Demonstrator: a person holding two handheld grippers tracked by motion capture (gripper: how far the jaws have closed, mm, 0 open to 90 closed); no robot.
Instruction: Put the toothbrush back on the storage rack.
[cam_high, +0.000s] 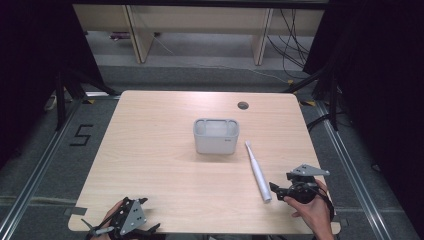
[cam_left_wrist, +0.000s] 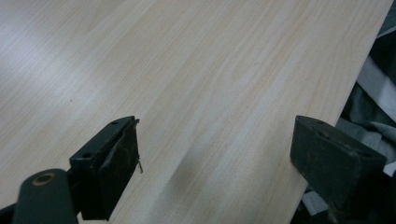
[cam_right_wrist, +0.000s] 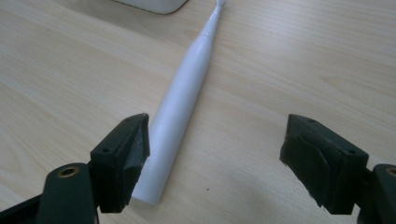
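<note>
The surface (cam_high: 160, 150) is pale wood-grain laminate, smooth with a soft sheen. The electric toothbrush (cam_right_wrist: 180, 100), centre of the right gripper view, looks like smooth white satin plastic. The grey holder (cam_high: 216, 136) seems matt plastic. Both claws' jaws are matt black.

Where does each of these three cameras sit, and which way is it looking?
High view: above the person's side, looking forward and down on the table, grey box and toothbrush; both hands enter below.
Left gripper view: rides the left gripper, facing bare tabletop near its edge; open jaws show.
Right gripper view: rides the right gripper, facing the toothbrush; open jaws show.
Shared: high and right gripper views both show the toothbrush.
</note>
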